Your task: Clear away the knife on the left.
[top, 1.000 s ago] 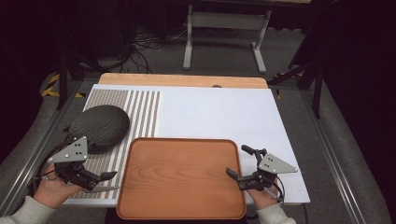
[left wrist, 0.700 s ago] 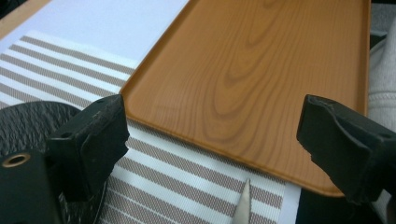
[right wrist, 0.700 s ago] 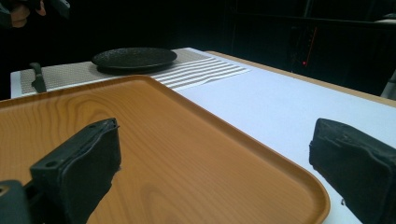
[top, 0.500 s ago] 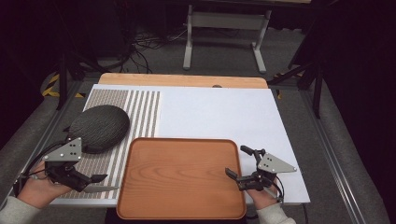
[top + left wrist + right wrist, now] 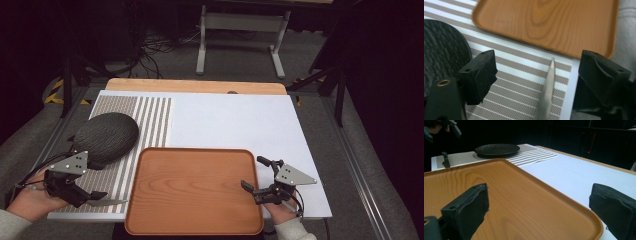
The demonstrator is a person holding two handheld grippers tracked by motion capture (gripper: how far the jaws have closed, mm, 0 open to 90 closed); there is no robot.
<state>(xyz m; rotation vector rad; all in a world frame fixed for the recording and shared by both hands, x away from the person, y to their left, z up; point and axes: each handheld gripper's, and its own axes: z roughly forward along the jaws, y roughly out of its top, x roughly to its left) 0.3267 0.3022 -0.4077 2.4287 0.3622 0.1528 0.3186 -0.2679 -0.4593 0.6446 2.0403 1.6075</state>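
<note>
Knife point(image 5: 547, 90) slim, silver blade, dark handle, flat on striped mat point(image 5: 519, 82).

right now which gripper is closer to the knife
Left. The left gripper is right over the knife, blade between its open jaws; the right gripper sits across the tray.

wooden tray point(image 5: 195, 190): 1, lower centre | dark plate point(image 5: 106, 136): 1, left of centre | knife point(image 5: 107, 202): 1, lower left | striped placemat point(image 5: 150, 120): 1, left | claws: 2, left claw point(image 5: 95, 199), right claw point(image 5: 255, 174)
</note>
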